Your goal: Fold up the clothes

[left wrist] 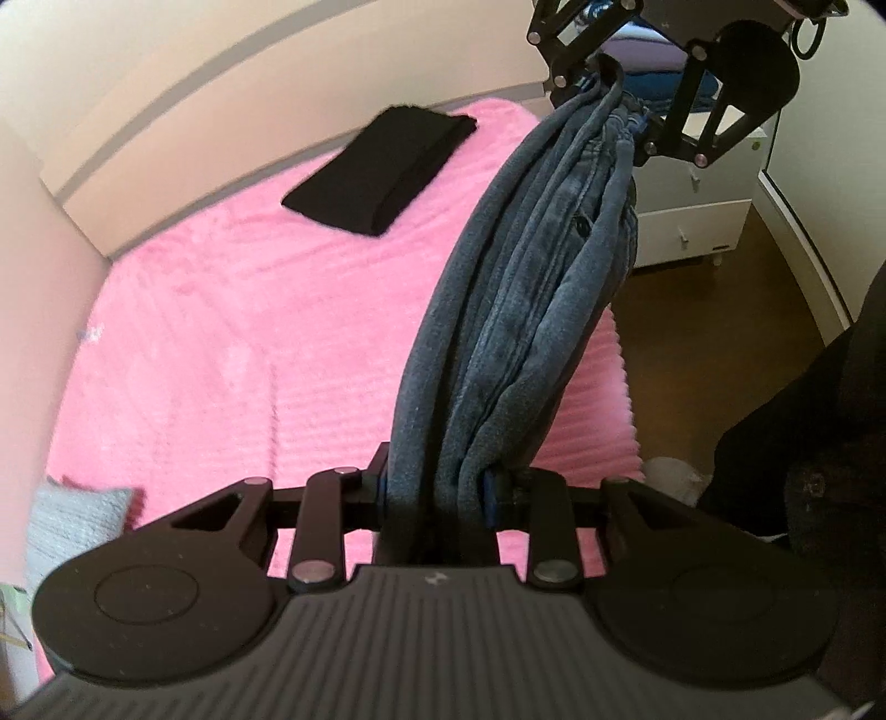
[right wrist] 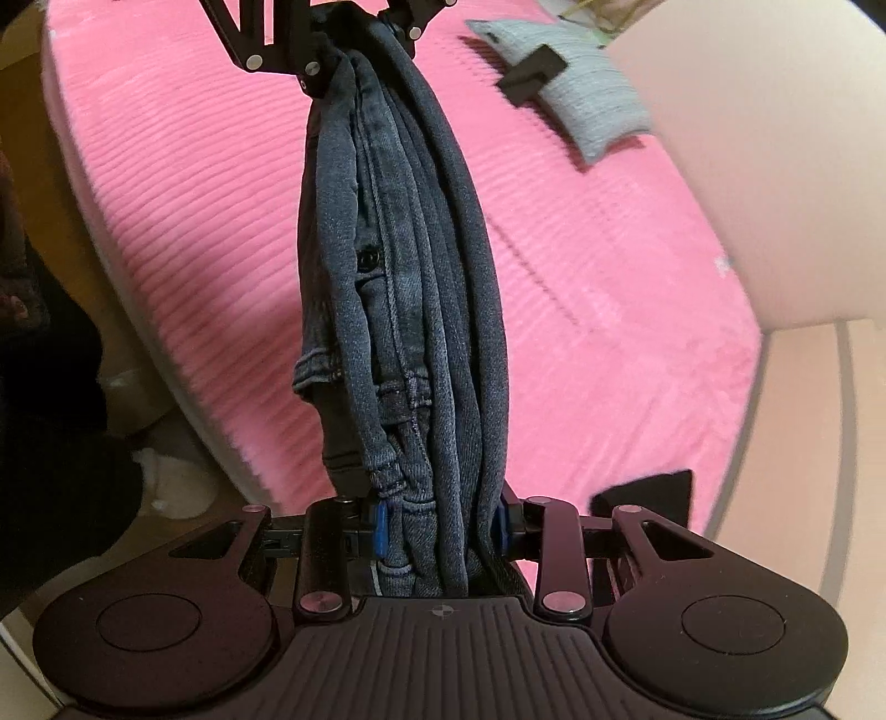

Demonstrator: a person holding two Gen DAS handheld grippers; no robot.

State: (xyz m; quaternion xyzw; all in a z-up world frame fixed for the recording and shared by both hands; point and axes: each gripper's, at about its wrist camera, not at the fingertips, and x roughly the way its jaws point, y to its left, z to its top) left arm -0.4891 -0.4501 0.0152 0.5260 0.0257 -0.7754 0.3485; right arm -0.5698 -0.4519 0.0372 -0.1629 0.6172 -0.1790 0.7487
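A pair of dark blue jeans [left wrist: 515,310], gathered into a thick roll of folds, hangs stretched between my two grippers above the pink bedspread [left wrist: 221,332]. In the left wrist view my left gripper [left wrist: 437,493] is shut on the near end of the jeans, and the right gripper [left wrist: 614,99] grips the far end at the top. The right wrist view shows the reverse. There my right gripper [right wrist: 440,526] clamps the jeans [right wrist: 404,249] between its blue pads, and the left gripper [right wrist: 354,50] holds the other end. A folded black garment [left wrist: 382,171] lies on the bed near the headboard.
A grey knitted cushion [right wrist: 581,105] lies on the bed by the wall. A white drawer unit [left wrist: 703,221] stands on the wooden floor beyond the bed's edge. A person's dark clothing [left wrist: 803,443] is close beside the bed. Beige walls enclose two sides.
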